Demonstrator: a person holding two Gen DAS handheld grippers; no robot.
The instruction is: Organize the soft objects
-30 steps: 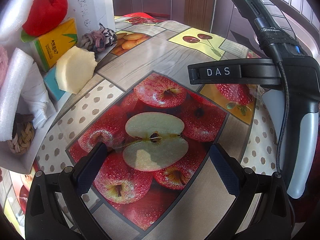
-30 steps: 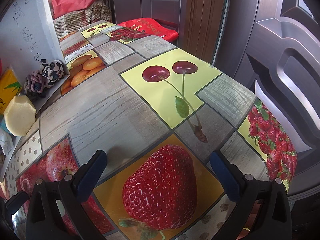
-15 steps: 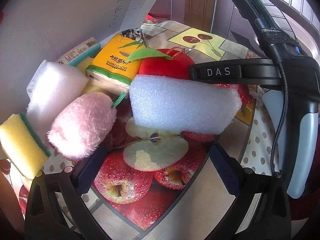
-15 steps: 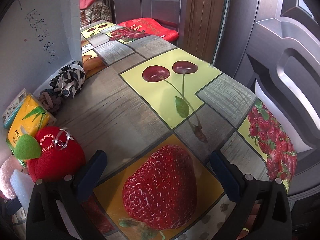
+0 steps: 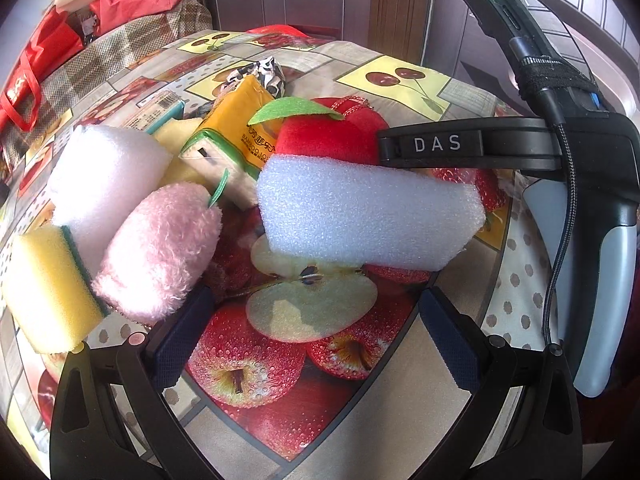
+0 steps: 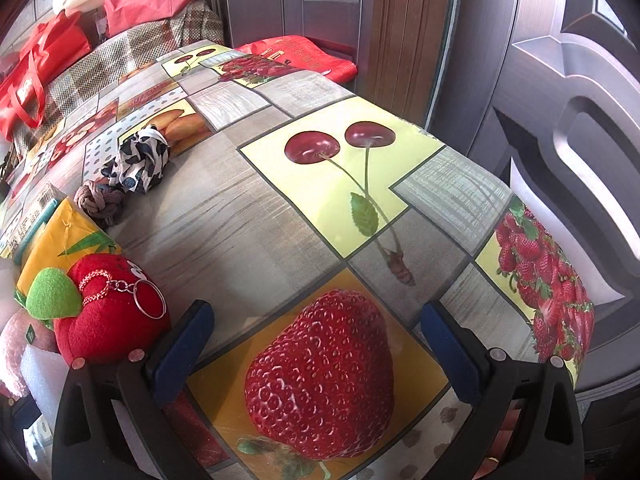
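Both grippers rest with jaws spread apart and nothing between them. Just ahead of the left gripper (image 5: 312, 332) lies a white foam block (image 5: 368, 216), with a pink plush toy (image 5: 160, 248) touching its left finger and a yellow sponge (image 5: 44, 284) further left. Behind the foam sit a red plush apple (image 5: 328, 136) and what looks like a tissue pack (image 5: 236, 140). The right gripper (image 6: 316, 344) hovers over the fruit-print tablecloth (image 6: 248, 216), the apple beside its left finger.

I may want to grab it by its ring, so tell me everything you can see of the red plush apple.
The red plush apple is a soft, fuzzy toy with a green felt leaf on top, plus a pinkish bead loop and a metal key ring lying on its surface. It sits on the table in the pile, against the yellow tissue pack, behind the white foam block. Neither gripper touches it.
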